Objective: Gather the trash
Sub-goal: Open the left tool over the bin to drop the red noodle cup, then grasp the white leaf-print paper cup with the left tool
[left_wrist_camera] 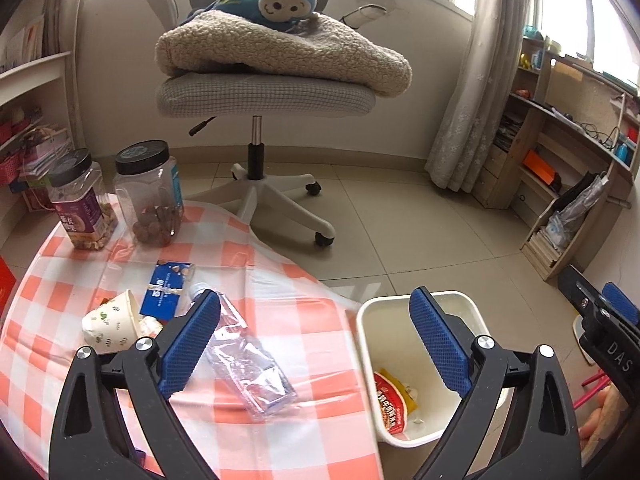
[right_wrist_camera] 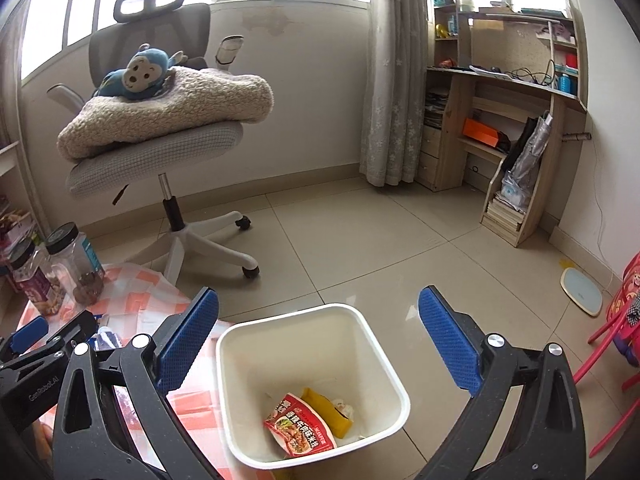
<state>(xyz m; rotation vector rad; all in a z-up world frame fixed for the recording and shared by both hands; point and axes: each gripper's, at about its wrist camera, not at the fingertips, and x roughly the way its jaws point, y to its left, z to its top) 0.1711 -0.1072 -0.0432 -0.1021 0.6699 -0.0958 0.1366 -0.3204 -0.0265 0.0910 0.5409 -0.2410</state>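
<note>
Both grippers, left (left_wrist_camera: 316,340) and right (right_wrist_camera: 318,344), stand spread and empty. Bin (right_wrist_camera: 240,344) holds wrappers (right_wrist_camera: 300,428). Next move, likely: left closes on the bottle (left_wrist_camera: 248,356).

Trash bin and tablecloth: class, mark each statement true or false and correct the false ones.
1. The trash bin holds a red food packet. True.
2. The crushed plastic bottle lies in the bin. False: it lies on the checked tablecloth.
3. The left hand-held gripper is shut on a paper cup. False: it is open and empty; the paper cup lies on the cloth.
4. Both jars have black lids. True.
5. The right hand-held gripper is open. True.
</note>
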